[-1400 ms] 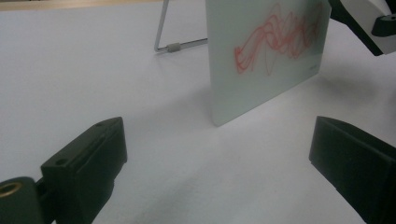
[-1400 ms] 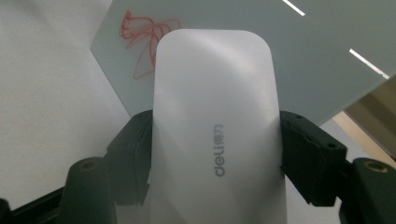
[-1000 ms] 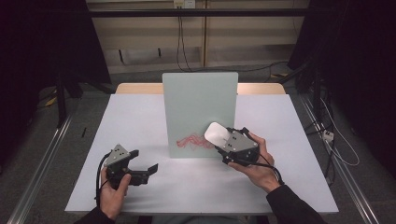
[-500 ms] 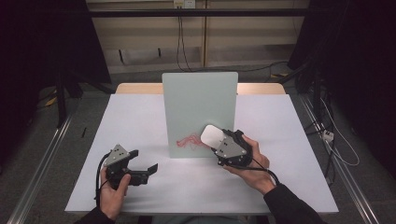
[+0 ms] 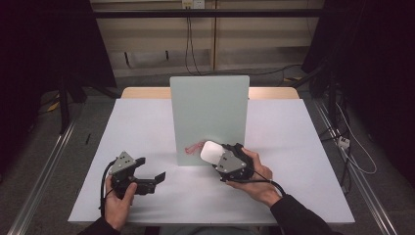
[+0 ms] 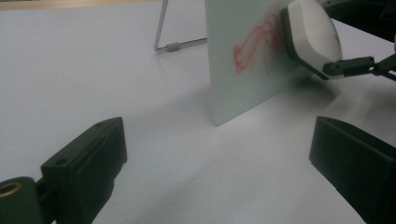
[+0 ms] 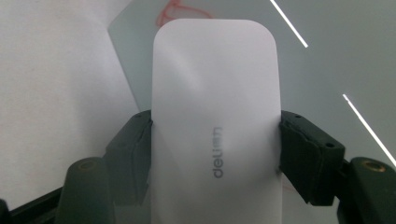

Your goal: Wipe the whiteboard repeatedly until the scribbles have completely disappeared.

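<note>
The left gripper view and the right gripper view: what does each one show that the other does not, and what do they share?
The left gripper view alone shows the left gripper with its jaws wide apart over the white table, plus the wire stand behind the board. The right gripper view alone shows the right gripper shut on the white eraser from both sides, and the grey lettering on its back. Both show the eraser against the upright pale green board, and the red scribble on it.
</note>
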Available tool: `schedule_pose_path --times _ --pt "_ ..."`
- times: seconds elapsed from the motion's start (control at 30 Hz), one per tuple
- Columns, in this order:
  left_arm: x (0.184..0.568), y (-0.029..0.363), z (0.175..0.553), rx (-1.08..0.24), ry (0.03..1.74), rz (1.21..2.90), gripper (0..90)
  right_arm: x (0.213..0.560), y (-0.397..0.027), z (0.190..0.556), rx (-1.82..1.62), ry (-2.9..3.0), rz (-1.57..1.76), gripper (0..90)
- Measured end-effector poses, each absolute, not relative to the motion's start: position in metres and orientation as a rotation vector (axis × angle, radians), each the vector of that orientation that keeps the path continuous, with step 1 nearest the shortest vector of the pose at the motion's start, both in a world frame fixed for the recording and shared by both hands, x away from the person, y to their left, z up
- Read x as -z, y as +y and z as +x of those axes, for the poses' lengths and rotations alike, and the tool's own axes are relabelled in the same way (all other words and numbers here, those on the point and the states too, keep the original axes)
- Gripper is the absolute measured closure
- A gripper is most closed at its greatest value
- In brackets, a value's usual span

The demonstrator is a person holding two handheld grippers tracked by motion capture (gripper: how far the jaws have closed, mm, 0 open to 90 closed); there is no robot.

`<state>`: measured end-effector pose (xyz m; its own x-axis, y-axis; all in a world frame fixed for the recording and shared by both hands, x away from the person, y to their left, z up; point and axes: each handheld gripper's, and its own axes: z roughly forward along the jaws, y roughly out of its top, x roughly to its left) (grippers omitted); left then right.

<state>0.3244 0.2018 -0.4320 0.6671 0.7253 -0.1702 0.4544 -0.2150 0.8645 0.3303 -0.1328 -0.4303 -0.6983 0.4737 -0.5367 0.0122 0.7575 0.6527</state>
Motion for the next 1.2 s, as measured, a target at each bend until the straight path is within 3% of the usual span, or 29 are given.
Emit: schedule_pose_path --times 0.33,0.7,1.2 --pt "0.432 0.202 0.325 -0.328 0.933 1.862 4.2 0.435 -0.127 0.331 -0.822 2.285 0.343 31.5" --pt "0.432 0.202 0.325 -0.329 0.932 1.861 4.2 0.404 -0.133 0.340 -0.844 2.176 0.398 31.5" --pt "0.432 0.202 0.324 -0.330 0.932 1.861 4.2 0.436 -0.105 0.335 -0.817 2.340 0.293 31.6"
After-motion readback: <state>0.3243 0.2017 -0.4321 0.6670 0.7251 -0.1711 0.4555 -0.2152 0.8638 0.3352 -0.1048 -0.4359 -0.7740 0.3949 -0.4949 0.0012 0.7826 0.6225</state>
